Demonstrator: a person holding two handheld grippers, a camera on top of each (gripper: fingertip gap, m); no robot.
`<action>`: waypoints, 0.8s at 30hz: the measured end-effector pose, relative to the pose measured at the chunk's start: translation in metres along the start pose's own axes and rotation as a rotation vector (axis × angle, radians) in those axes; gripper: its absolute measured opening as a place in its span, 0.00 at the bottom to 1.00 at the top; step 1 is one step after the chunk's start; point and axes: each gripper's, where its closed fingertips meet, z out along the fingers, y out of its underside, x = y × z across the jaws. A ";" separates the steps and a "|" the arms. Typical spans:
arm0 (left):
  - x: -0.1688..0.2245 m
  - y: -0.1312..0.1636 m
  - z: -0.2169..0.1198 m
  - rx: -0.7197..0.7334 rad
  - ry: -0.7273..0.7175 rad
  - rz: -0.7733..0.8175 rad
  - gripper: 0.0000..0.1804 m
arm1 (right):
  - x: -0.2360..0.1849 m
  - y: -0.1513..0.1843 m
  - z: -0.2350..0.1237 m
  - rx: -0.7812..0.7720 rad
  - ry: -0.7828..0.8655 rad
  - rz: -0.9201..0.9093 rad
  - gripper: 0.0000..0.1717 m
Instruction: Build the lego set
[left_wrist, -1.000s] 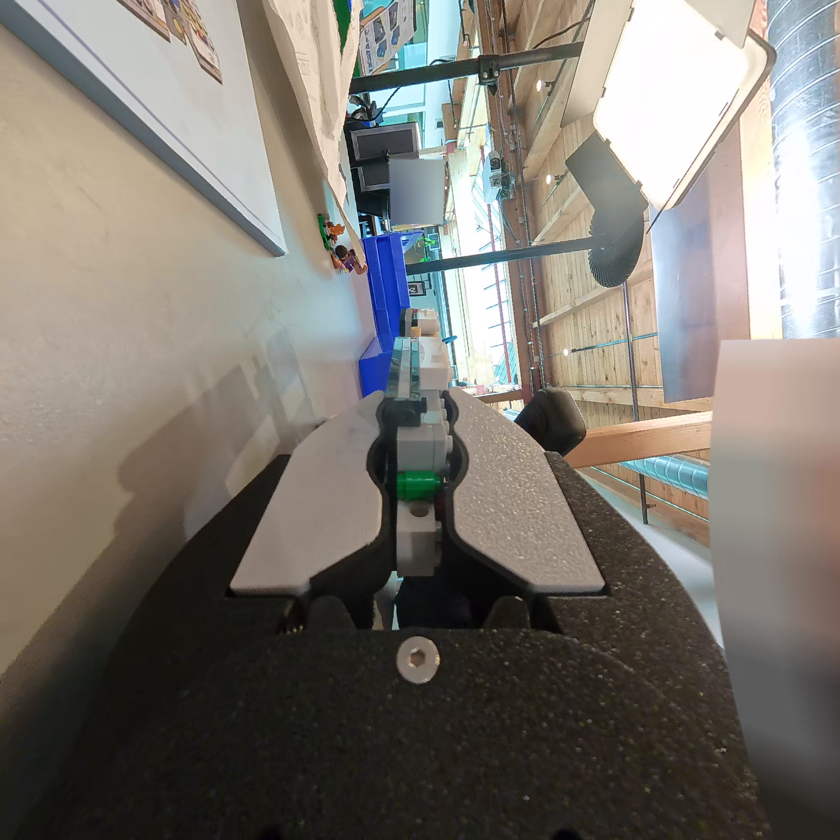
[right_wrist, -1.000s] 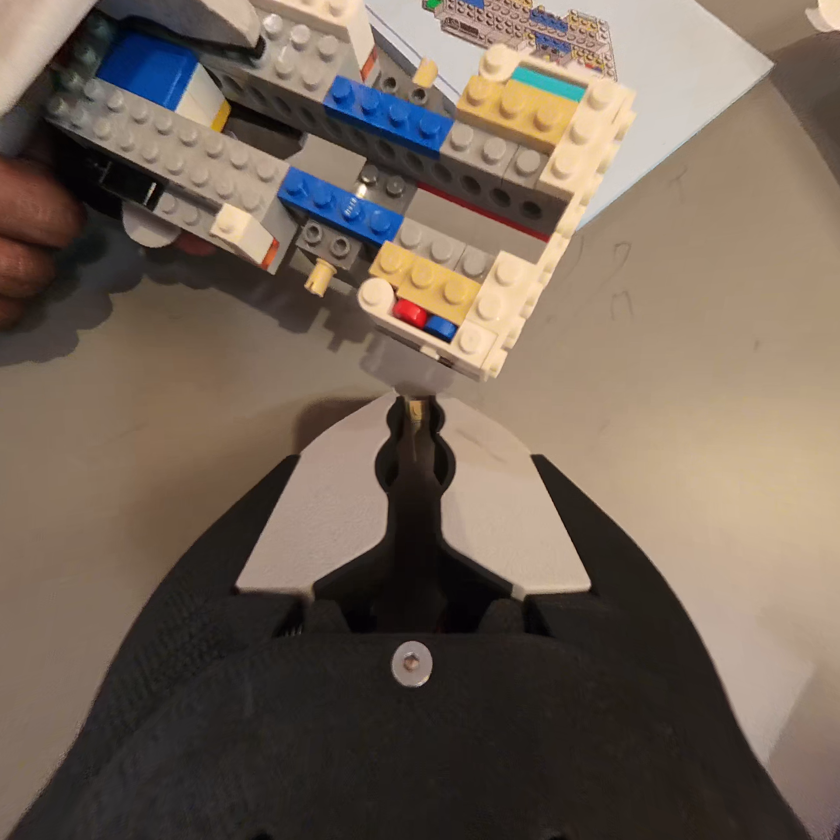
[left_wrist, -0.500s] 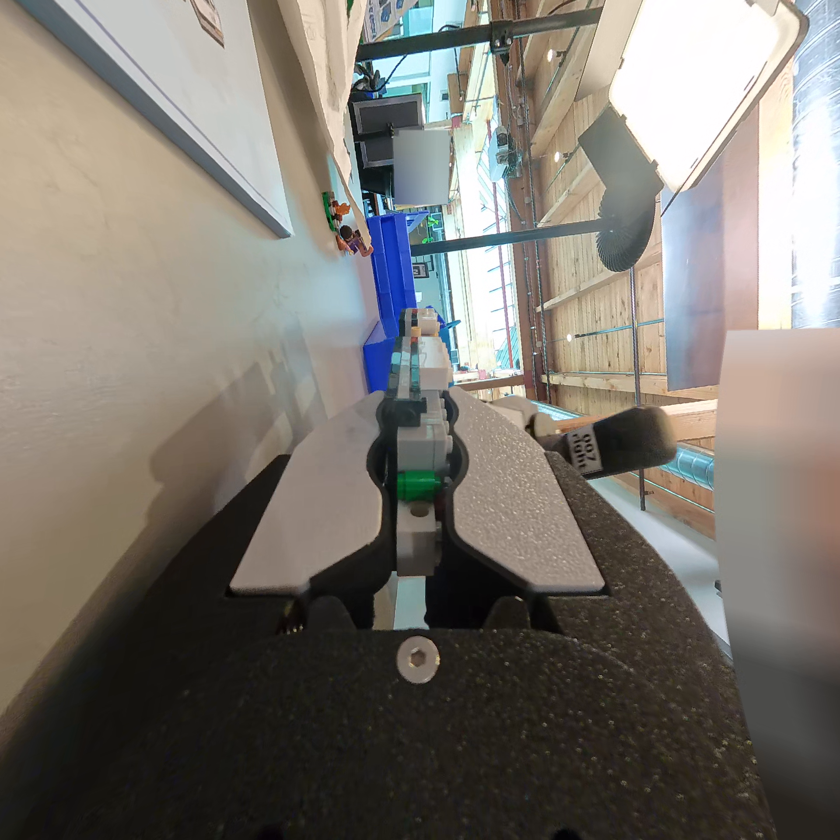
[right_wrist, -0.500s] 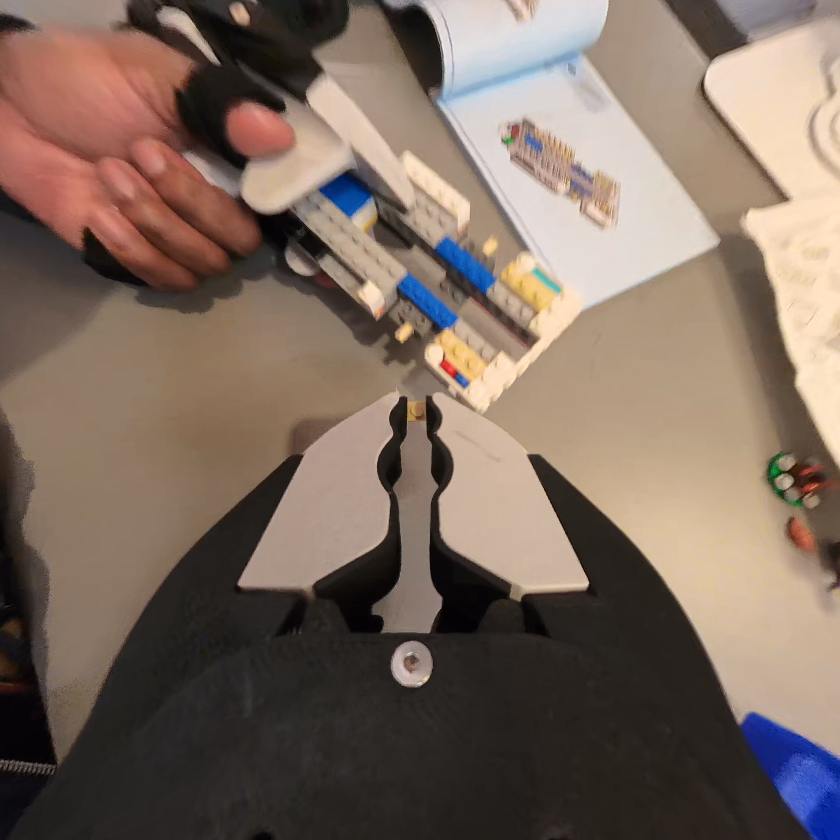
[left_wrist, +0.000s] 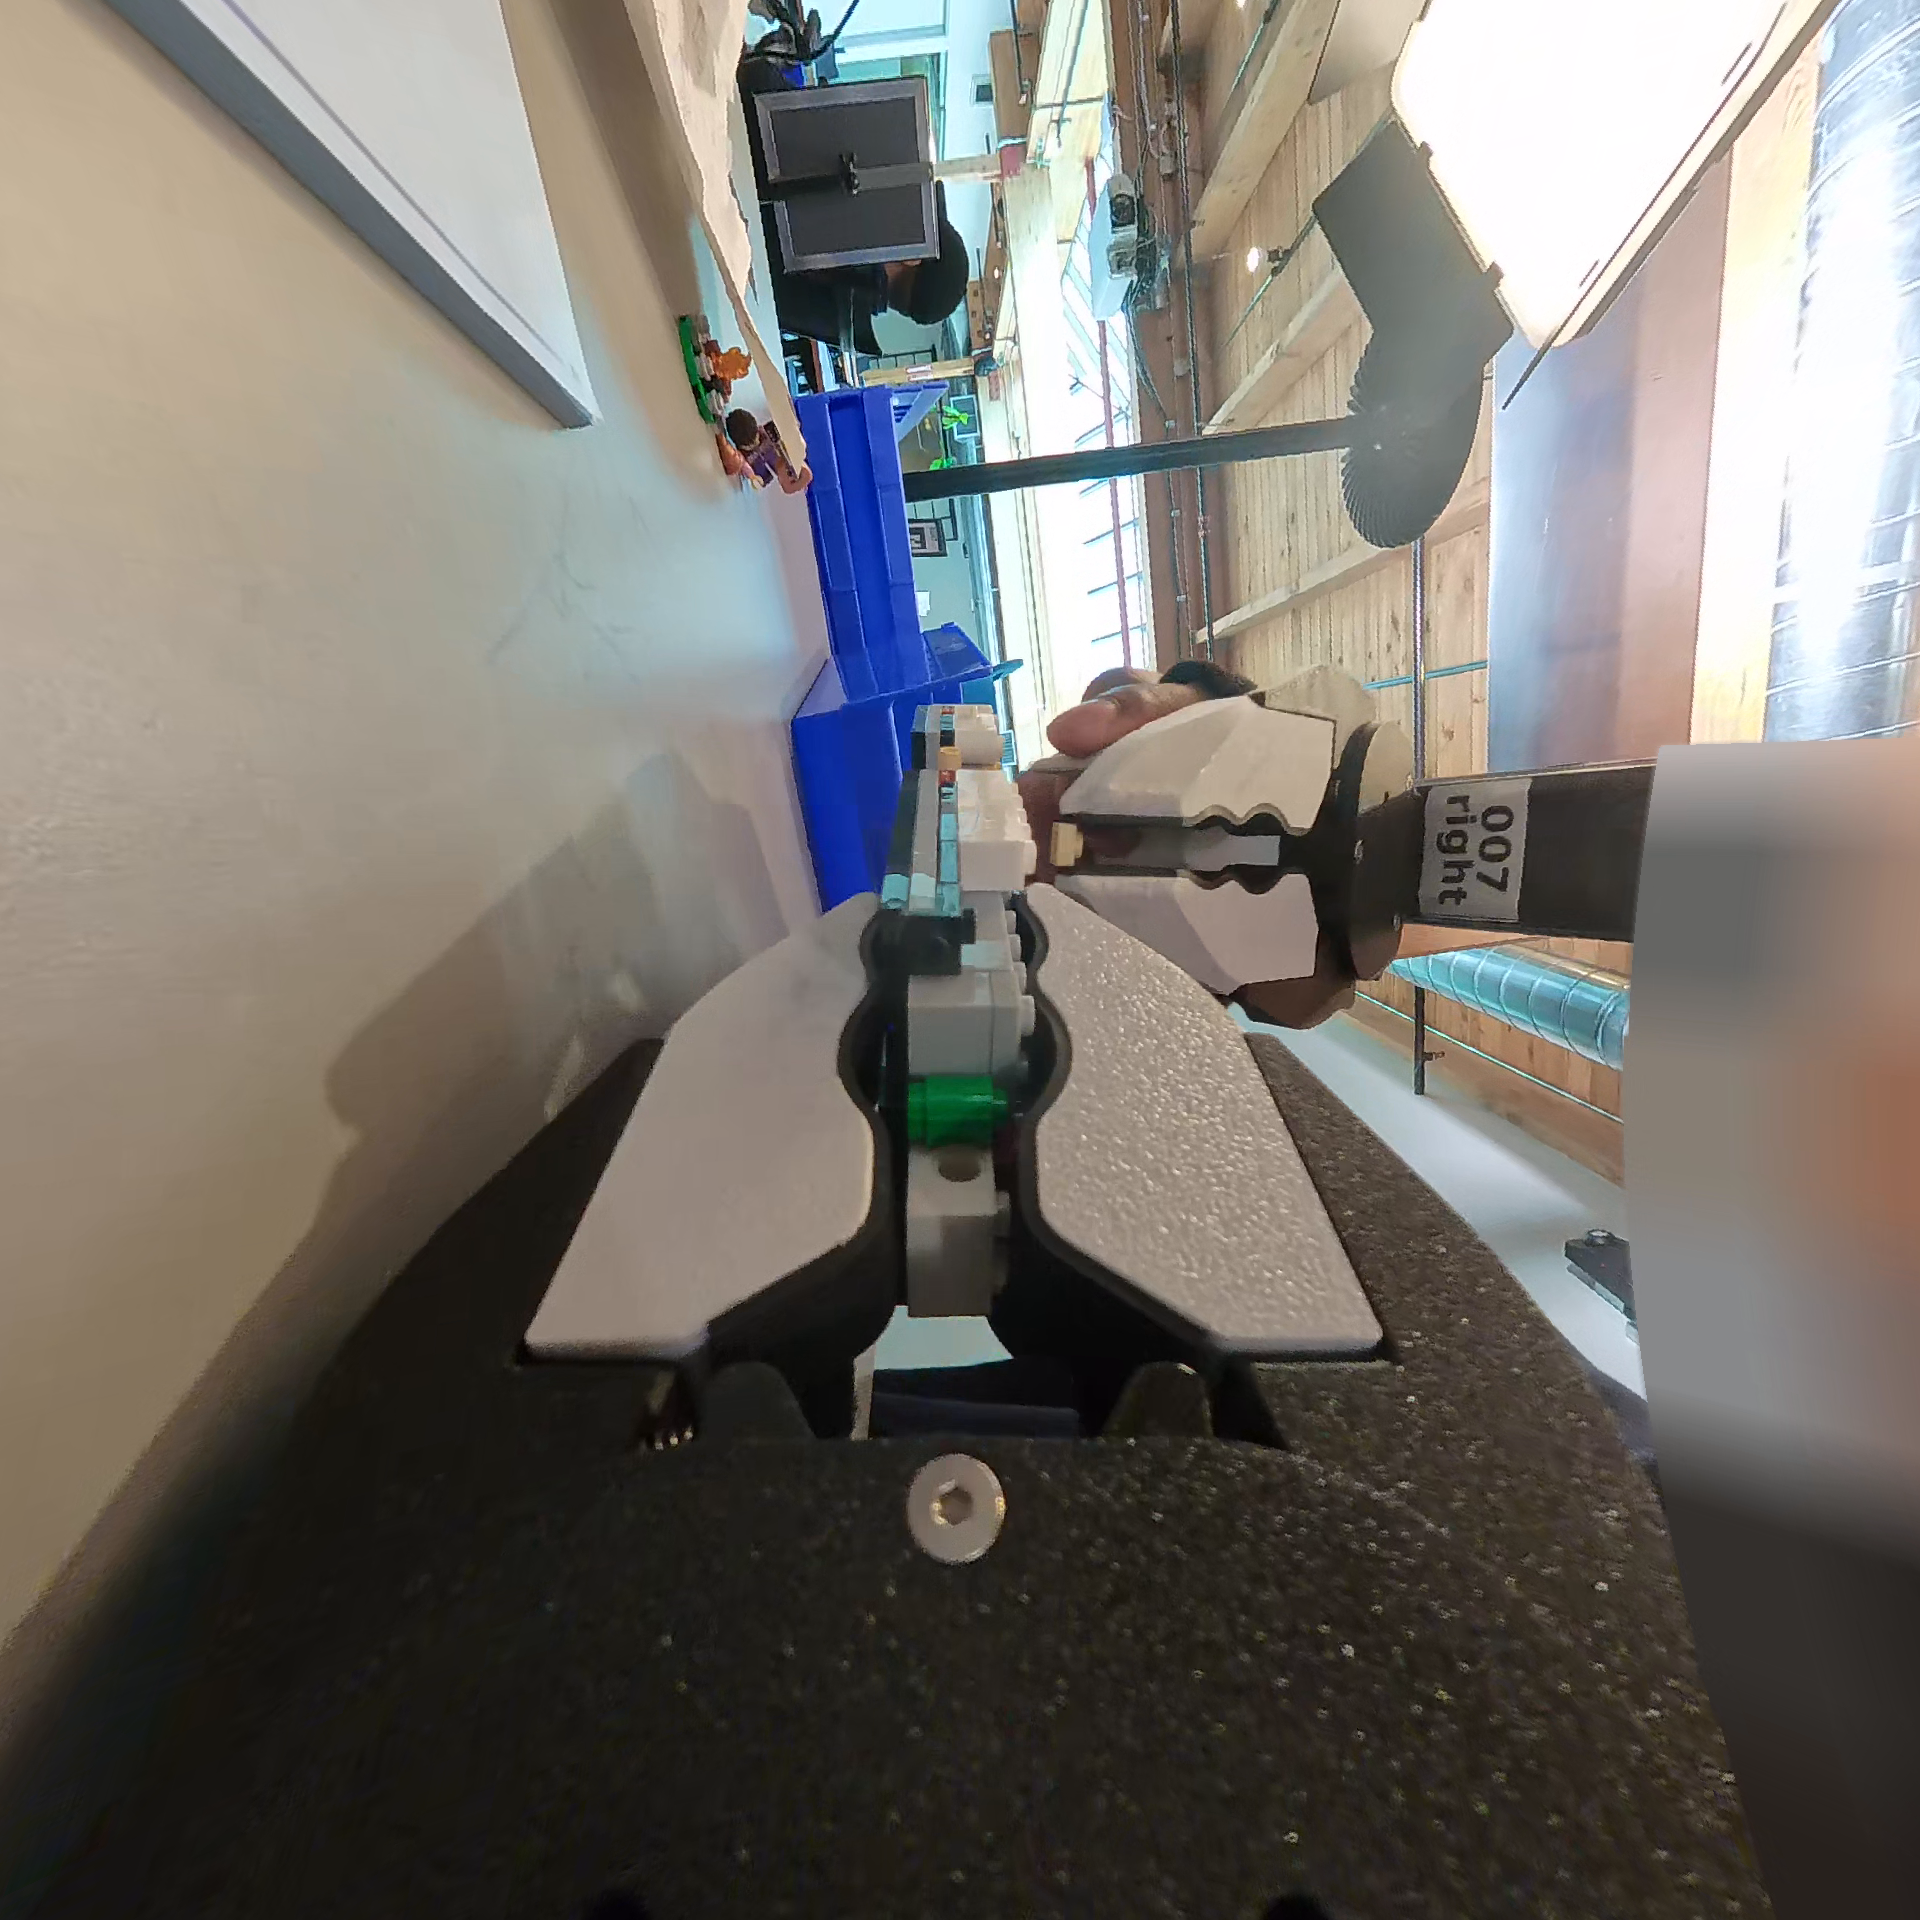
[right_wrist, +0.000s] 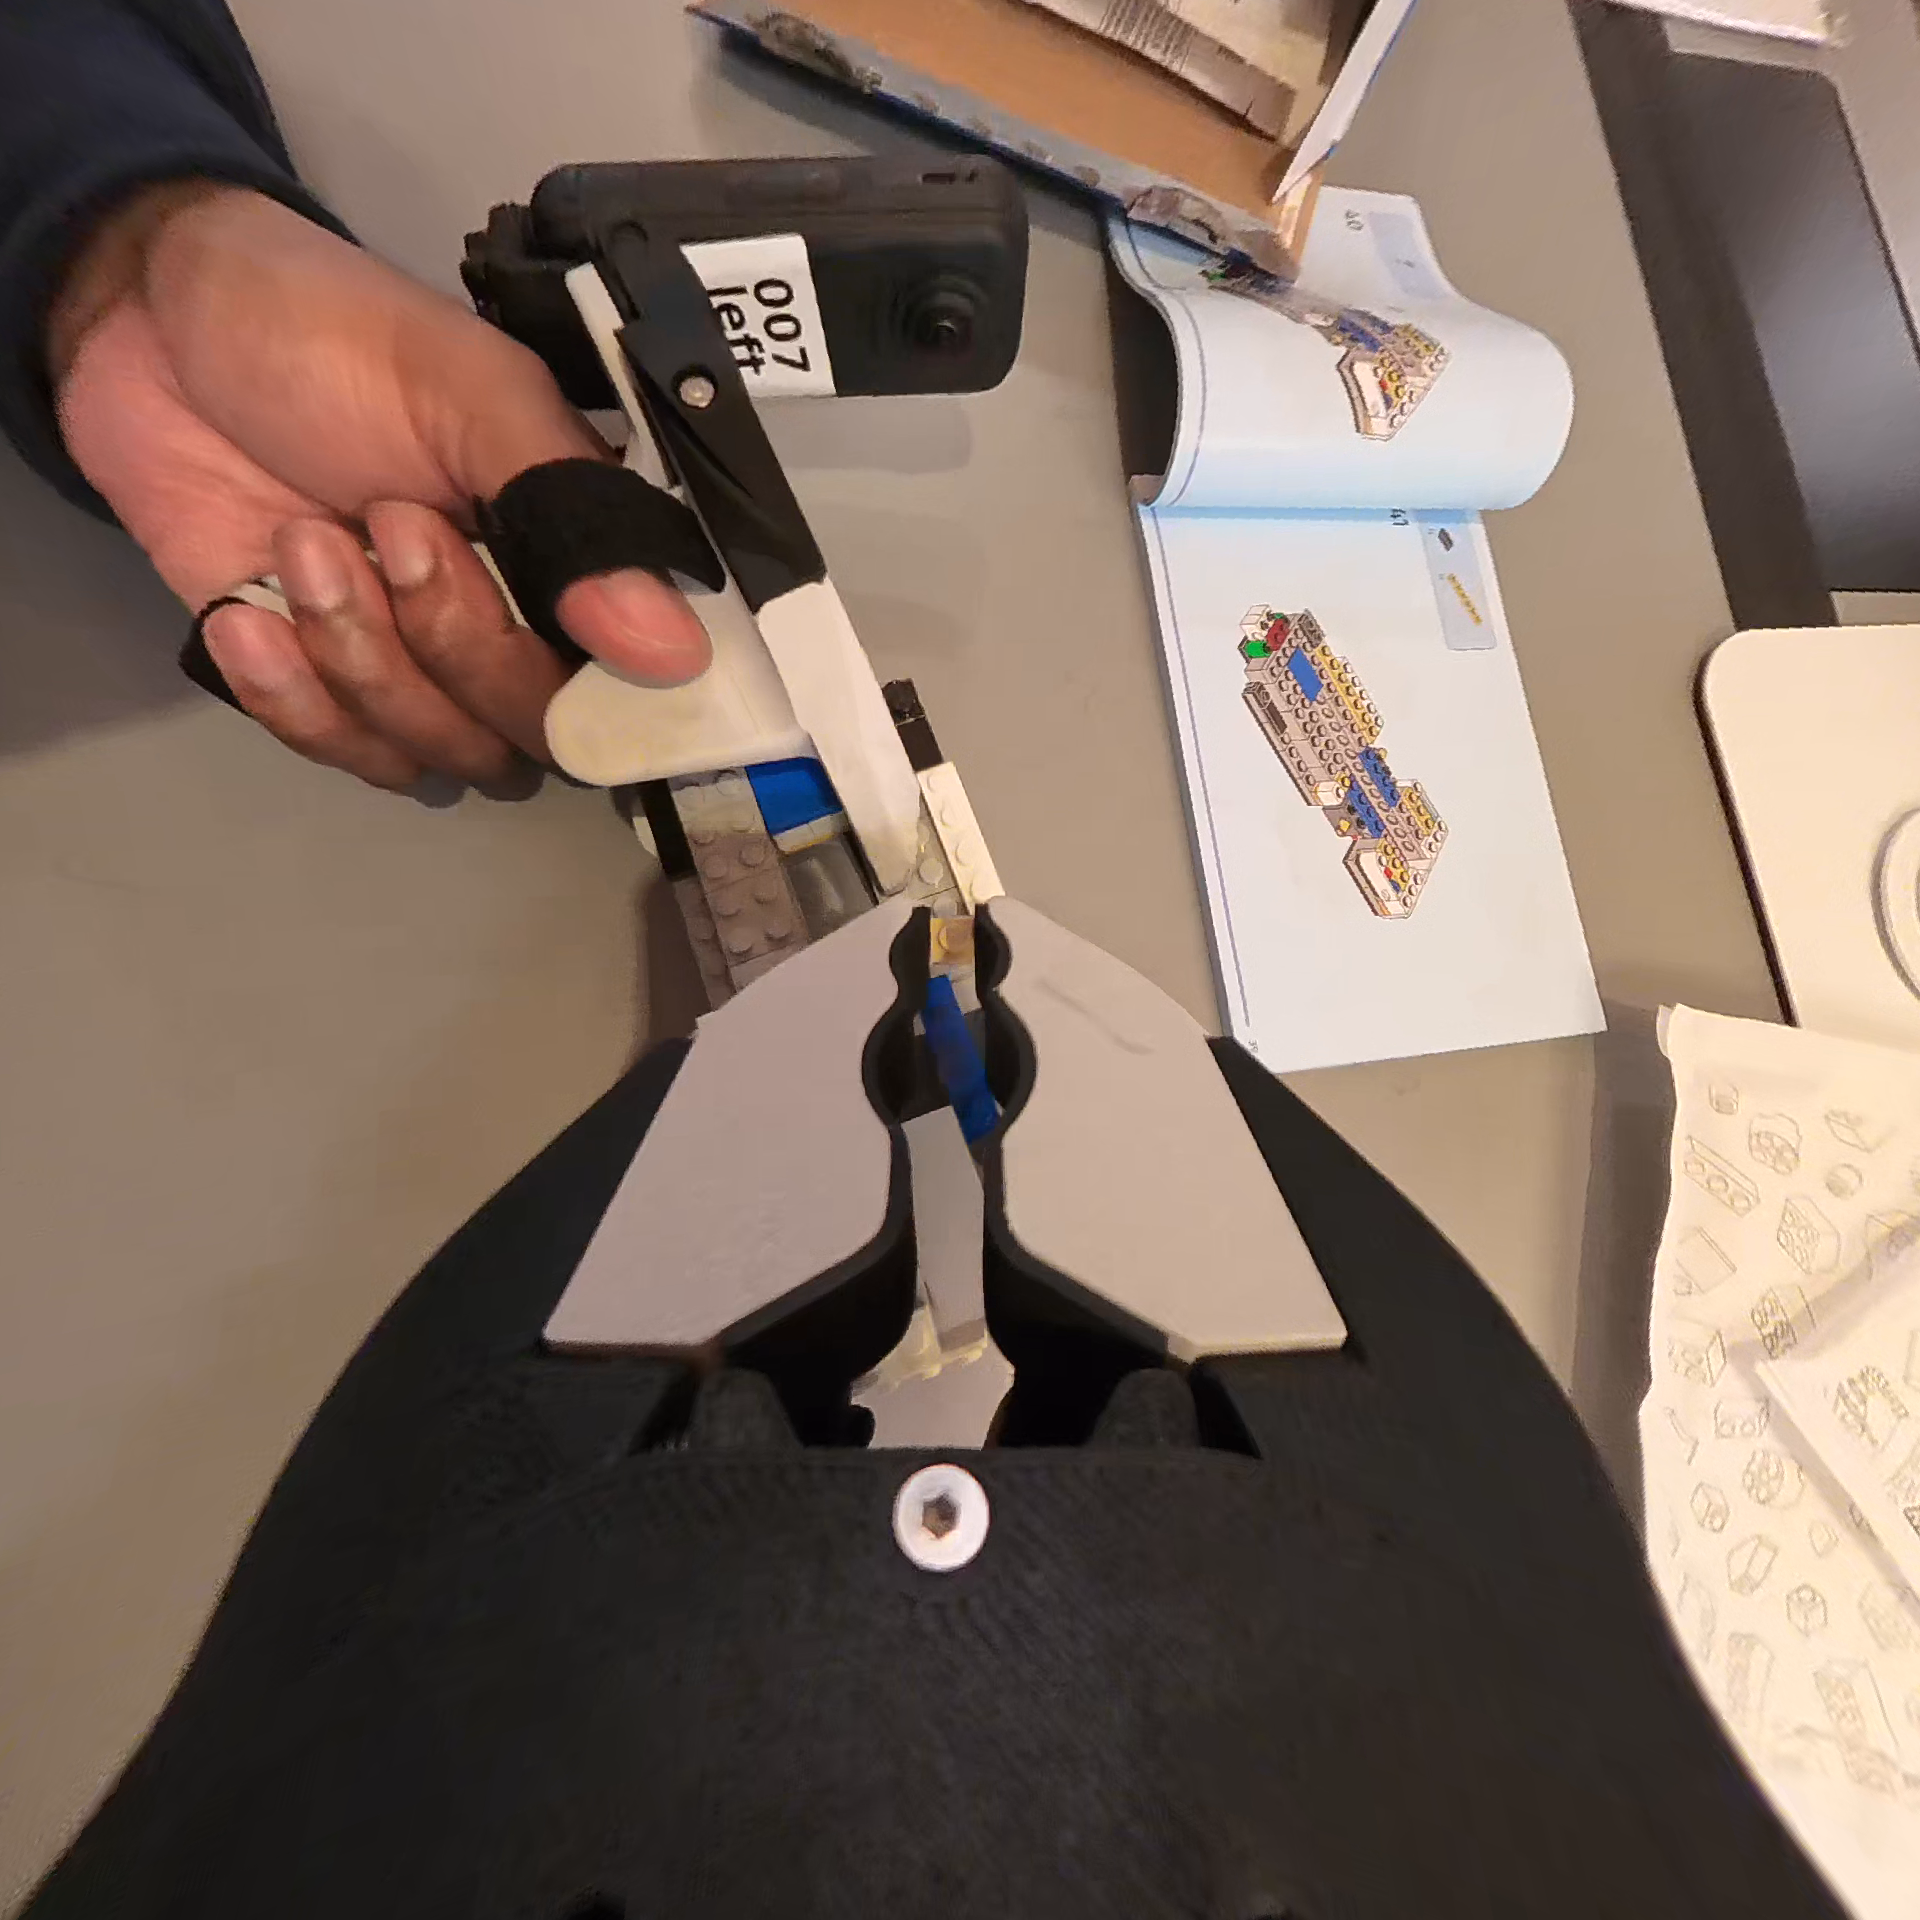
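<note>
On the grey table (right_wrist: 312, 987), one grey, white and blue brick model (left_wrist: 951, 914) is clamped by the left tool (left_wrist: 951, 935), one tan stud (right_wrist: 951, 932) by the right tool (right_wrist: 951, 920).

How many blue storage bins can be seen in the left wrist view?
2: one tall bin standing farther along the table, one lower bin nearer, directly behind the brick model. More may be hidden behind them.

Gray-white brick model (left_wrist: 951, 997) clamped edgewise; tan stud piece (right_wrist: 952, 938) pinched.
</note>
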 end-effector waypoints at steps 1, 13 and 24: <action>0.000 0.000 0.000 0.000 0.001 -0.002 0.11 | 0.000 0.000 0.001 0.000 -0.004 -0.007 0.05; 0.001 0.000 0.000 -0.001 0.008 -0.004 0.11 | 0.000 0.003 0.005 0.000 0.001 -0.030 0.05; 0.001 0.001 0.000 -0.005 0.012 -0.003 0.11 | 0.001 0.004 0.006 -0.001 0.002 -0.035 0.05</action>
